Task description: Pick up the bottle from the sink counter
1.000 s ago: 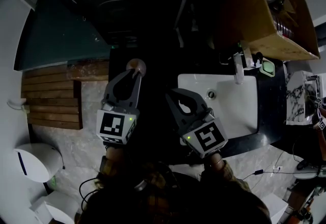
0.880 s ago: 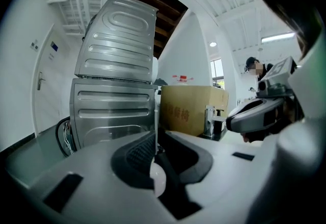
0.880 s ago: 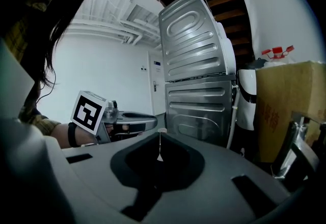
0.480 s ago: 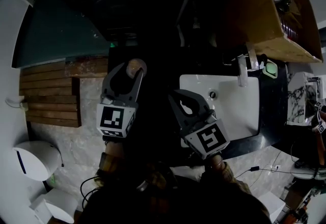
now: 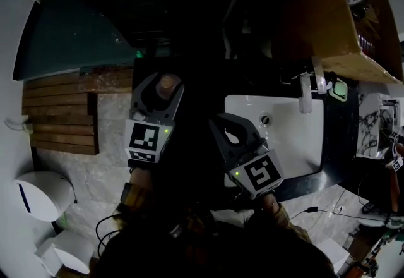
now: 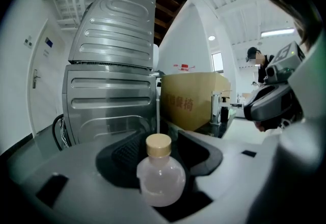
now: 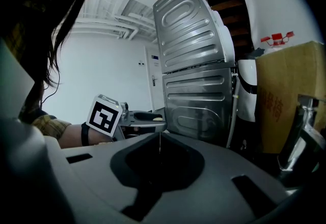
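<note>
In the head view, the left gripper [image 5: 159, 95] reaches over the dark surface [image 5: 201, 87] to the left of the white sink [image 5: 287, 134]. Its jaws are spread wide on either side of the bottle [image 5: 167, 85], of which only the tan top shows from above. The right gripper [image 5: 218, 122] hangs just beside it, nearer the sink's front corner, with its jaws drawn together. A tap [image 5: 306, 92] stands at the back of the sink, and a cardboard box [image 5: 315, 11] sits behind it. In the left gripper view, the bottle stands upright between the two dark pads [image 6: 122, 152]. It is a small, rounded, cloudy-clear bottle with a tan cap [image 6: 159, 145]. The jaws have just been opening and now stand wide, with a gap showing on each side of the bottle, so they are not pressing on it. The bottle's base is hidden behind the gripper body. A ribbed metal appliance [image 6: 112, 65] rises behind it, with the cardboard box to its right. In the right gripper view, the jaws meet along a thin seam with nothing between them. The left gripper's marker cube shows off to the left, in front of the same metal appliance.
</note>
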Motion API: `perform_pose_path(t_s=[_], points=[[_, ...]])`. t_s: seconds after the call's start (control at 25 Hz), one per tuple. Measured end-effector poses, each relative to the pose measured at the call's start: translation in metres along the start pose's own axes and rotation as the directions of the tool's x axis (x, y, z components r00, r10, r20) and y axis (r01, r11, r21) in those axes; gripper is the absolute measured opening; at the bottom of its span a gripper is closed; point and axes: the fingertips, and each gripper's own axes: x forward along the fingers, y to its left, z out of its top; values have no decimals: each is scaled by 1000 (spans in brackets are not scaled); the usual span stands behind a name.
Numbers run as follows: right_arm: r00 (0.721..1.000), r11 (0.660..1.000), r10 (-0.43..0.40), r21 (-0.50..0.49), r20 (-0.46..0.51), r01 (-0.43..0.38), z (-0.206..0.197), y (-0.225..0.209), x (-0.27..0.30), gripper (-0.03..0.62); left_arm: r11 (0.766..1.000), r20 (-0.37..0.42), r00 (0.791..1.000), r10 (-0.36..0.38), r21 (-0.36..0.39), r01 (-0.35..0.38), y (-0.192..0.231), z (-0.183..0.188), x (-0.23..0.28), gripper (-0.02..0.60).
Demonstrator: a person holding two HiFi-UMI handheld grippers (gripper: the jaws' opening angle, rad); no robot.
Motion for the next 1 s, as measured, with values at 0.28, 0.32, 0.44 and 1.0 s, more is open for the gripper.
perform_pose_path(t_s=[0.28,0.32,0.44,1.0], points=[[1000,1000,2,5,7,-2,-2,-10,9,17,1000,-25,1000,-8,19,9,2,-12,11,198],[1000,1000,1,8,7,-1,-3,-11,9,17,1000,-31,999,-9,24,10,1,-14,12,198],[1000,1000,3,12,1,-3,-7,-13,10,17,999,-43,999,-3,36,5,1,-18,15,198],[1000,1000,5,16,2,-5,-10,-13,11,17,999,-34,999,-11,46,12,2,-17,16,198]])
